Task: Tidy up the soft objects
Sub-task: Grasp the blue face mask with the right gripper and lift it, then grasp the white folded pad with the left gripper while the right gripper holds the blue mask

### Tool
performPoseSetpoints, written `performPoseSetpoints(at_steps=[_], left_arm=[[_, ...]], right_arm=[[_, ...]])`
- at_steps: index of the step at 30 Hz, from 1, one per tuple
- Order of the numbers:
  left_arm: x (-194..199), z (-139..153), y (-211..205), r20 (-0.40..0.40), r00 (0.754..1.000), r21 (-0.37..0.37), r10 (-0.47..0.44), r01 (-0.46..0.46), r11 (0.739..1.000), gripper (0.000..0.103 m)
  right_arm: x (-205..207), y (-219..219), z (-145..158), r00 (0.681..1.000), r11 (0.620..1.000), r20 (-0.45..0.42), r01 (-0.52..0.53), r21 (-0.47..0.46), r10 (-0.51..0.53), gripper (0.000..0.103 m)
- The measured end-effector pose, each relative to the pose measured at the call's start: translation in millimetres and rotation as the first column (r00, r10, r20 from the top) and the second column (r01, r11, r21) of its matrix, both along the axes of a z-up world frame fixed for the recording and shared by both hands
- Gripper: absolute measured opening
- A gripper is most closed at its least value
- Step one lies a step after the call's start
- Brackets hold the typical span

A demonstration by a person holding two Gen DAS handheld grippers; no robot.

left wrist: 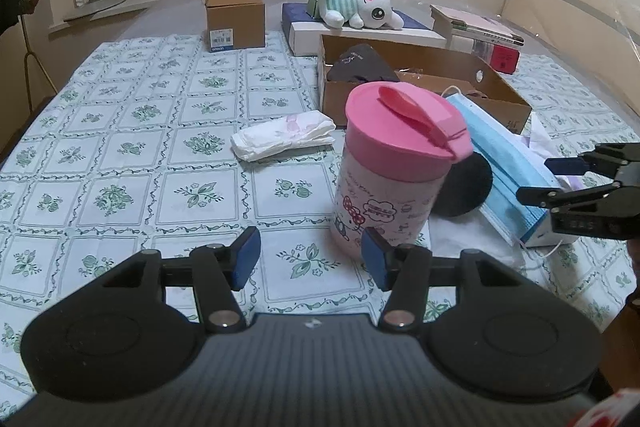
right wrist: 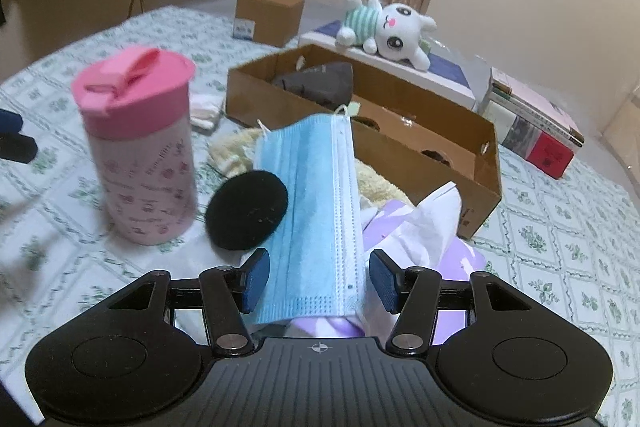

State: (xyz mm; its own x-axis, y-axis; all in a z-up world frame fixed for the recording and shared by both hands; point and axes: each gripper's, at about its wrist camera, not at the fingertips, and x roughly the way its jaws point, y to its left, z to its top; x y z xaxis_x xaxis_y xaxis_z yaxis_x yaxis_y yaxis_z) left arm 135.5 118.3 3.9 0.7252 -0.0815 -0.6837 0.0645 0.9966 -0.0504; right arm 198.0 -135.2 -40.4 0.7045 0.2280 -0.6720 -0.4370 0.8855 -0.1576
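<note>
Two grippers open over the soft pile

Both sets of jaws are spread, pinching nothing. The right gripper (right wrist: 319,277) straddles a blue face mask (right wrist: 316,211) without its pads pressing it; the mask lies on a heap of cloths beside the cardboard box (right wrist: 452,163). The left gripper (left wrist: 310,257) hovers over the tablecloth (left wrist: 120,155) before the pink-lidded cup (left wrist: 394,167). A plush toy (left wrist: 360,3) lies near the table's far edge.

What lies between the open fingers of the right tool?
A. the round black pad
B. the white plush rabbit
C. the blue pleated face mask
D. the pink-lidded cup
C: in the right wrist view the blue pleated face mask runs between the right tool's spread fingers, untouched by either pad.
</note>
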Motion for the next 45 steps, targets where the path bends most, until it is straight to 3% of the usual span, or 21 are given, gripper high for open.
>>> performPoseSetpoints(at_steps=[3, 6, 11, 18, 23, 28, 39, 45], left_arm=[[4.8, -5.1, 0.0, -0.009, 1.0, -0.007, -0.002, 0.002, 1.0, 0.052], [7.0, -9.8, -0.8, -0.017, 1.0, -0.016, -0.002, 0.002, 1.0, 0.052], [3.9, -11.9, -3.9, -0.021, 1.0, -0.023, -0.005, 0.004, 1.0, 0.052], [-4.9, 1.1, -0.7, 0.0, 1.0, -0.004, -0.006, 0.006, 1.0, 0.052], [-6.3, 13.4, 7.2, 0.023, 0.999, 0.027, -0.027, 0.026, 0.999, 0.052], [-1.1, 20.2, 21.1, 0.041, 0.998, 0.064, -0.042, 0.04, 0.997, 0.052], [66.1, 2.0, 56.4, 0.026, 0.991, 0.14, -0.132, 0.128, 0.982, 0.052], [121.6, -22.3, 58.9, -0.022, 0.968, 0.227, -0.25, 0.248, 0.942, 0.052]], right_arm=[[-0.8, 6.3, -4.8, 1.0, 0.999, 0.018, -0.018, -0.031, 0.019, 0.055], [-6.4, 12.8, -7.2, 0.998, 0.997, 0.04, -0.038, -0.068, 0.04, 0.029], [-18.9, 17.5, -4.3, 0.996, 0.994, 0.07, -0.055, -0.089, 0.061, 0.002], [-40.1, 5.6, 26.5, 0.991, 1.0, 0.131, -0.029, 0.003, 0.029, 0.001], [-41.0, -16.9, 60.9, 0.984, 0.995, 0.171, 0.021, 0.1, -0.038, 0.001], [-35.9, -26.8, 81.4, 0.98, 0.99, 0.189, 0.04, 0.137, -0.065, 0.001], [-10.9, -19.8, 72.4, 0.985, 0.983, 0.156, 0.039, 0.179, -0.068, 0.001], [10.5, -14.7, 58.5, 0.99, 0.984, 0.127, 0.039, 0.175, -0.062, 0.001]])
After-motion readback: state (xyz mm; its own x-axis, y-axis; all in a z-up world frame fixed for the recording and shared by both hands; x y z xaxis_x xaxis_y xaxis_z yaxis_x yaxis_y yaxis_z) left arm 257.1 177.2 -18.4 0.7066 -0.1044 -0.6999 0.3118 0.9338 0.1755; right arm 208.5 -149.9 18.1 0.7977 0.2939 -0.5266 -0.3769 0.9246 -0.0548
